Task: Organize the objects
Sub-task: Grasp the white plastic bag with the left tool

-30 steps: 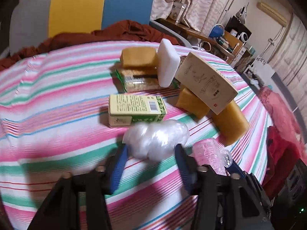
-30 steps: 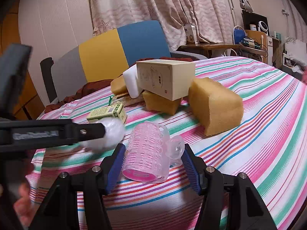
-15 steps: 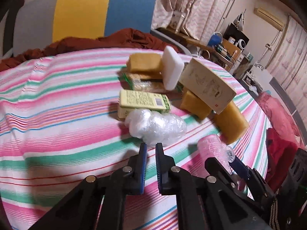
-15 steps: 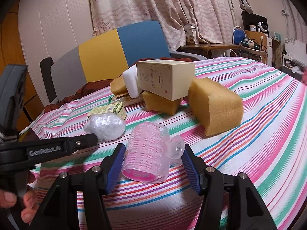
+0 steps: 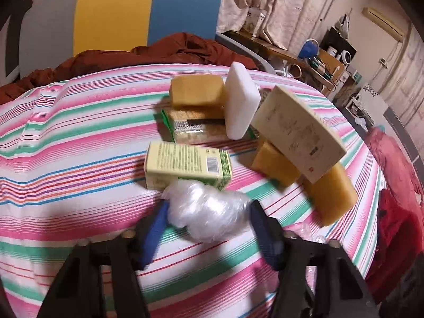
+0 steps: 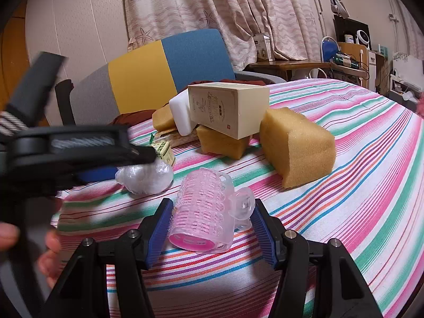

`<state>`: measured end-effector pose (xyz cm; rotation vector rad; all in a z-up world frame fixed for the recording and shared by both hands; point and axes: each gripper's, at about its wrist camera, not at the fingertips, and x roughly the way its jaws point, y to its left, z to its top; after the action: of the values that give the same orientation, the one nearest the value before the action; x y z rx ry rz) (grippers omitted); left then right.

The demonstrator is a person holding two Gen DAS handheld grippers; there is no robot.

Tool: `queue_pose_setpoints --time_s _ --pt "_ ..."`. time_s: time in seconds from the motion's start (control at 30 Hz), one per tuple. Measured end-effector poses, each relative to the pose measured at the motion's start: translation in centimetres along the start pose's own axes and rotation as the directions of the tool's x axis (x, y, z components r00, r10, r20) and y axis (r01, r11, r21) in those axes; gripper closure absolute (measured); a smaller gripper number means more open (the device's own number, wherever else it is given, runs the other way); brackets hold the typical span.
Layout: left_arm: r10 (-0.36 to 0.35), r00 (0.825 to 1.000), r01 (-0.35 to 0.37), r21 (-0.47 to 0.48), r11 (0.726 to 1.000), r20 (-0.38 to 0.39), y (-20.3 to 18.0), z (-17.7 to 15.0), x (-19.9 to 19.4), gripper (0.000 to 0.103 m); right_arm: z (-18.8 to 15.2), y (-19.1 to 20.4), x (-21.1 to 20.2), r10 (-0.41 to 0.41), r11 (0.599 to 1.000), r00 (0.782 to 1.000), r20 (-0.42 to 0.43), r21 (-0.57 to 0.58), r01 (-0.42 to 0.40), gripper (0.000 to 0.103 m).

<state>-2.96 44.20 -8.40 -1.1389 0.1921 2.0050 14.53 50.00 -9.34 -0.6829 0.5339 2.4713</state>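
Item 1. Striped tablecloth [image 5: 66, 137]: pink, green and white bands, covering the table that bore every item; judged to be the sorting surface.

Item 2. Left gripper [image 5: 208, 221]: jaws were opening, the crumpled clear plastic bag [image 5: 209, 209] lying between the blue pads on the cloth. The left pad sat at the bag's edge and the right pad just beside it; no squeeze was evident, so it was judged not gripped. In the right wrist view the bag [image 6: 147, 176] rested on the cloth under the blurred left gripper [image 6: 98, 164].

Item 3. Green-and-cream carton [image 5: 185, 165]: lay flat, touching the bag's far side. Barcode and fine print were visible but too small to read.

Item 4. Flat packet with barcode [image 5: 196, 128]: lay beneath a tan sponge [image 5: 197, 90], apparently stacked to save room; its print was illegible.

Item 5. White foam block [image 5: 241, 103]: stood on edge, leaning against that stack.

Item 6. Beige box [image 6: 228, 108]: rested tilted on a second tan sponge [image 6: 225, 143], evidently propped. It carried ornamental drawing, dark characters and a small red mark; none was legible.

Item 7. Large tan sponge wedge [image 6: 296, 148]: stood on the cloth just right of the box.

Item 8. Right gripper [image 6: 212, 229]: jaws were part open, with the pink hair roller [image 6: 204, 212] and its clear clip between the pads. Whether they pressed on it could not be told.
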Motion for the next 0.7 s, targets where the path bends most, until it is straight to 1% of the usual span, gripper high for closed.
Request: queue_pose_setpoints --time_s 0.13,0.33,0.4,0.5,0.6,0.63,0.7 --pt "-0.005 0.999 0.004 0.028 1.0 0.048 0.5 -1.1 -0.6 0.055 0.0 0.0 0.0 0.0 1.0 1.0 0.0 0.0 0.0 0.043" --pt "-0.003 0.996 0.005 -0.021 1.0 0.085 2.4 -2.7 -2.9 0.057 0.0 0.3 0.0 -0.007 1.0 1.0 0.0 -0.004 0.007 0.043" --pt "-0.016 0.995 0.019 -0.034 0.999 0.098 2.7 -3.2 -4.0 0.057 0.0 0.4 0.1 -0.014 1.0 1.0 0.0 -0.008 0.014 0.043" --pt "-0.039 0.99 0.047 -0.061 0.997 0.134 3.2 -3.8 -6.2 0.057 0.1 0.5 0.2 -0.019 1.0 1.0 -0.001 -0.011 0.019 0.043" --pt "-0.049 0.981 0.064 -0.071 0.995 0.188 3.7 -4.7 -9.5 0.057 0.1 0.5 0.2 -0.019 1.0 1.0 -0.001 -0.011 0.019 0.043" --pt "-0.048 0.979 0.064 -0.075 0.995 0.199 3.8 -5.0 -10.4 0.057 0.1 0.5 0.2 -0.021 1.0 1.0 -0.001 -0.012 0.021 0.043" --pt "-0.021 0.974 0.043 -0.096 0.994 0.224 4.5 -5.8 -12.8 0.057 0.1 0.5 0.2 -0.025 1.0 1.0 -0.001 -0.015 0.025 0.043"
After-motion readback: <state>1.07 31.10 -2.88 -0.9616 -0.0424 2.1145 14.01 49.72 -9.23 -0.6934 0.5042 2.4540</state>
